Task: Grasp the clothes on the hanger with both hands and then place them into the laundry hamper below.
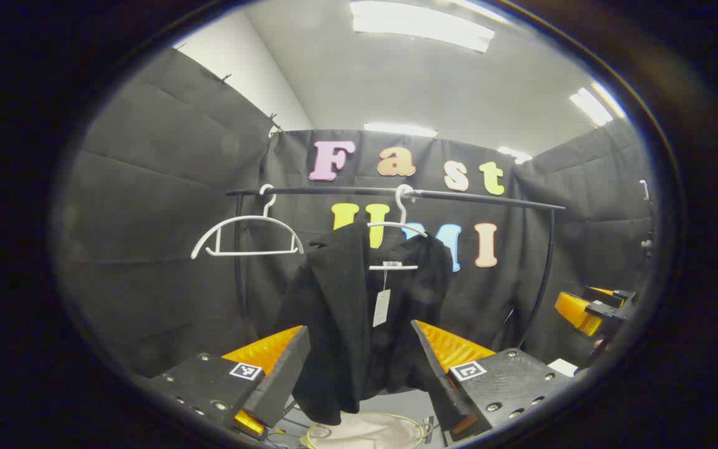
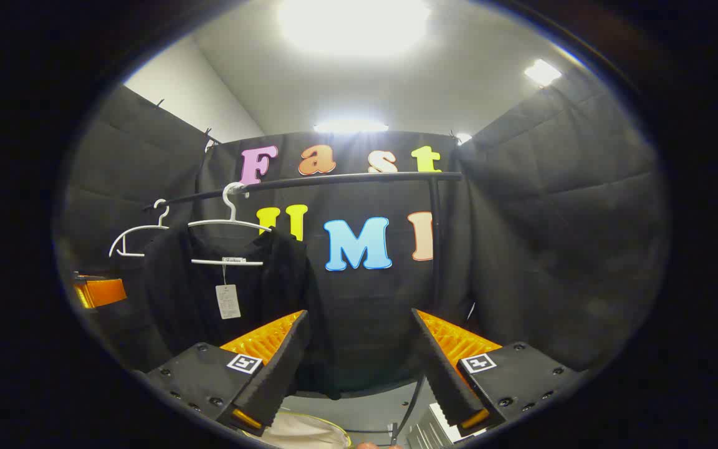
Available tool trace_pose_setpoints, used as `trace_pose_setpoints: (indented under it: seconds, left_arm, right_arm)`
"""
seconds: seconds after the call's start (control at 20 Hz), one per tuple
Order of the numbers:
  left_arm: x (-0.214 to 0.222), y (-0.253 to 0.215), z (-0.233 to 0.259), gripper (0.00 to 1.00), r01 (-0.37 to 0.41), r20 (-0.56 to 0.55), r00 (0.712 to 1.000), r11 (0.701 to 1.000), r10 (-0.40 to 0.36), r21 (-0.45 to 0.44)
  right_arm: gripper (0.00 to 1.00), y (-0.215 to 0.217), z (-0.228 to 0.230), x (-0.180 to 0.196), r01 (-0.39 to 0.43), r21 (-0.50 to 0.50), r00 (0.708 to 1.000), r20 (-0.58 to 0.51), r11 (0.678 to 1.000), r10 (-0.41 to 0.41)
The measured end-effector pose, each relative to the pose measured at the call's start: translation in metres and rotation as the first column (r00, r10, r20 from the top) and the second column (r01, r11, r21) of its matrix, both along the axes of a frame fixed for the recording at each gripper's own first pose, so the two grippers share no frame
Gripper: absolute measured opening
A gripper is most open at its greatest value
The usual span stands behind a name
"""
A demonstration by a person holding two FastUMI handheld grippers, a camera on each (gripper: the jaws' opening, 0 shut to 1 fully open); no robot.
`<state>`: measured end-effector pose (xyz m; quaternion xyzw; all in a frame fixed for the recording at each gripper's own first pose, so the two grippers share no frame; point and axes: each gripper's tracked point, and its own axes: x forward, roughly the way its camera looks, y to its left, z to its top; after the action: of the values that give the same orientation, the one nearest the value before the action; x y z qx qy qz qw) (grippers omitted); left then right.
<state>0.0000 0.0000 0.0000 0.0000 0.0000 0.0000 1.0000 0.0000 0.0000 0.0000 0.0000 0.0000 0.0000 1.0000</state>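
With both hand-held grippers, left (image 1: 359, 368) and right (image 2: 359, 368), released before the garment (image 1: 359, 312), we risk it snagging its hanger (image 1: 396, 227).

A plain black fabric garment (image 1: 359, 312) is seen on a white plastic hanger (image 1: 396, 234), with no pattern on the cloth. A white paper tag (image 1: 382, 307) is seen against the black. A second white plastic hanger (image 1: 247, 234) is noted bare on the black metal rail (image 1: 396, 193). Below, a cream-white cloth hamper (image 1: 365, 430) edged by a thin yellow-green rim is recorded. On the left gripper (image 1: 359, 374) and right gripper (image 2: 359, 368), black bodies carrying small black-and-white square markers are observed. The ceiling is seen as white.
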Motion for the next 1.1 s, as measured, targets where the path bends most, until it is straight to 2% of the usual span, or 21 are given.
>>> trace_pose_setpoints:
  seconds: [0.1,0.15,0.2,0.3,0.4,0.45,0.5,0.6,0.65,0.9,0.95,1.0,1.1]
  left_arm:
    - [0.003,0.003,-0.005,0.90,-0.008,-0.014,1.000,1.000,0.008,-0.013]
    - [0.005,0.004,-0.006,0.90,-0.008,-0.016,1.000,1.000,0.008,-0.020]
    - [0.008,0.005,-0.007,0.90,-0.008,-0.013,1.000,1.000,0.008,-0.027]
    - [0.010,0.006,-0.008,0.90,-0.004,-0.013,1.000,0.999,0.003,-0.033]
    - [0.009,0.006,-0.009,0.93,0.004,-0.020,1.000,1.000,-0.004,-0.026]
    - [0.007,0.007,-0.007,0.90,0.008,-0.018,1.000,1.000,-0.009,-0.021]
    - [0.005,0.006,-0.007,0.90,0.012,-0.017,1.000,1.000,-0.012,-0.017]
    - [-0.001,0.007,-0.008,0.91,0.017,-0.021,1.000,1.000,-0.017,-0.006]
    - [-0.003,0.007,-0.008,0.90,0.016,-0.024,1.000,1.000,-0.016,0.000]
    - [0.000,0.008,-0.010,0.90,0.009,-0.027,1.000,1.000,-0.009,0.008]
    - [0.001,0.008,-0.011,0.93,0.004,-0.030,1.000,1.000,-0.004,0.002]
    - [0.003,0.010,-0.012,0.91,-0.001,-0.031,1.000,1.000,0.001,-0.003]
    - [0.007,0.011,-0.010,0.90,-0.013,-0.033,0.999,1.000,0.013,-0.006]
  right_arm:
    - [1.00,-0.002,-0.002,0.000,0.011,-0.002,1.000,-0.006,1.000,-0.011]
    - [0.96,-0.002,-0.002,0.000,0.017,-0.001,1.000,-0.008,1.000,-0.017]
    - [1.00,-0.003,-0.002,0.001,0.023,0.000,1.000,-0.008,1.000,-0.023]
    - [0.97,-0.002,-0.005,-0.001,0.028,0.003,0.999,-0.018,1.000,-0.028]
    - [1.00,-0.003,-0.004,-0.002,0.033,0.008,0.999,-0.022,0.999,-0.033]
    - [0.97,-0.003,-0.003,-0.003,0.033,0.010,0.999,-0.019,0.999,-0.033]
    - [1.00,-0.003,-0.003,-0.003,0.035,0.008,0.999,-0.017,0.999,-0.035]
    - [1.00,-0.003,-0.004,-0.004,0.037,-0.004,0.999,-0.019,0.999,-0.037]
    - [0.96,-0.002,-0.005,-0.004,0.033,-0.006,0.999,-0.025,0.999,-0.033]
    - [1.00,0.009,-0.008,-0.001,0.013,-0.010,0.999,-0.045,1.000,-0.013]
    - [0.96,0.012,-0.009,0.002,0.012,-0.008,0.998,-0.055,1.000,-0.012]
    - [0.96,0.014,-0.009,0.004,0.008,-0.001,0.998,-0.062,1.000,-0.009]
    - [1.00,0.019,-0.006,0.012,-0.002,0.013,0.998,-0.067,1.000,0.003]
